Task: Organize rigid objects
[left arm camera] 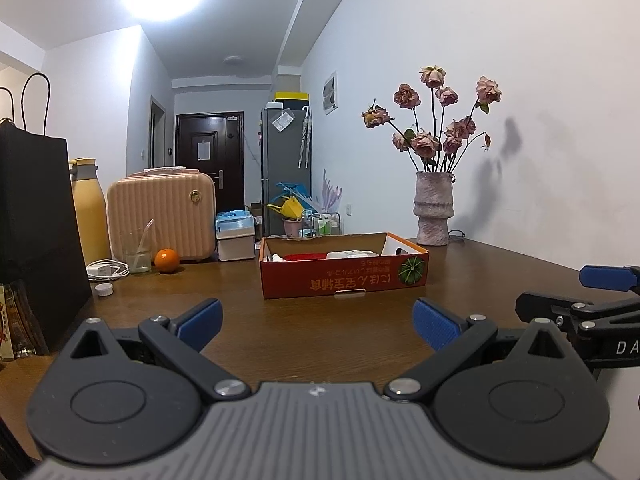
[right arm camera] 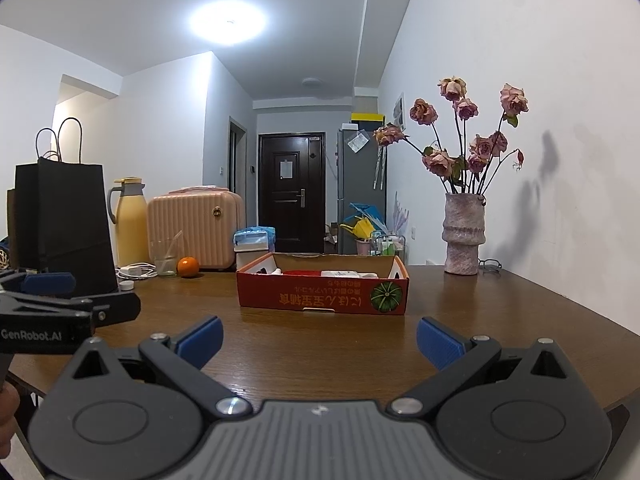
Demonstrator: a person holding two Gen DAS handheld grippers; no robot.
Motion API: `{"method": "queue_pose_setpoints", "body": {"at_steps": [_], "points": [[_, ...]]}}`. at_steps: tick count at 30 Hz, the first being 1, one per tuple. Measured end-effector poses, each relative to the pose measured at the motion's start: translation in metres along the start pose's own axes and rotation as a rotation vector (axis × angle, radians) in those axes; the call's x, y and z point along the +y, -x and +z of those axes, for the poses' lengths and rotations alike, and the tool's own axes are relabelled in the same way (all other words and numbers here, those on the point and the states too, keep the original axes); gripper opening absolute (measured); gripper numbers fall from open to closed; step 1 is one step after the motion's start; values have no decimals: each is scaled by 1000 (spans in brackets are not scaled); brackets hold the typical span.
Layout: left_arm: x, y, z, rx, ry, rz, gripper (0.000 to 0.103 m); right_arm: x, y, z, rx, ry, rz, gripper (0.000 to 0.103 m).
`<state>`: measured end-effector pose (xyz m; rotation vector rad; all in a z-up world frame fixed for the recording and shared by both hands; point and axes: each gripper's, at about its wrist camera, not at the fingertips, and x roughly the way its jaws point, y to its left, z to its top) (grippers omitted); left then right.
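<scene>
Your dark wooden table [left arm camera: 320, 332] runs back toward a white wall, with a hallway and a dark door [right arm camera: 291, 192] beyond it. You hold both tongs low over the near edge. Your left gripper [left arm camera: 317, 322] has its blue pads [left arm camera: 199, 322] spread wide with nothing between them. Your right gripper [right arm camera: 319, 340] is spread just as wide and also holds nothing. They hang side by side, each showing at the edge of the other's view.

Ahead of you, near the middle of the table, sits the red cardboard box [left arm camera: 344, 276] with a pumpkin picture on its front. Inside it lie a red item [left arm camera: 306, 257] and a white item [left arm camera: 350, 255]; you cannot tell what they are.

To the right of the box, against the wall, stands a vase [left arm camera: 434, 210] of dried roses [left arm camera: 436, 120]. To the left are an orange [left arm camera: 166, 260], a glass [left arm camera: 136, 254], a white charger with cable [left arm camera: 107, 270], a small white cap [left arm camera: 104, 289], a pink case [left arm camera: 162, 216], a yellow jug [left arm camera: 89, 208] and a black paper bag [left arm camera: 34, 220].
</scene>
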<state>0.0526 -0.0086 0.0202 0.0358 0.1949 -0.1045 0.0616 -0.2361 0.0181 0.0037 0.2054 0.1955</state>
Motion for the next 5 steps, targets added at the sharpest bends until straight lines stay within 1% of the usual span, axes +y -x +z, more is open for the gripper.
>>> {"method": "queue_pose_setpoints", "body": {"at_steps": [2,5], "points": [[1,-1,-1,2,4,-3,103,0,0,0,0,0,0,103],[1,0,-2,12,-4,-52,103,0,0,0,0,1,2,103]]}}
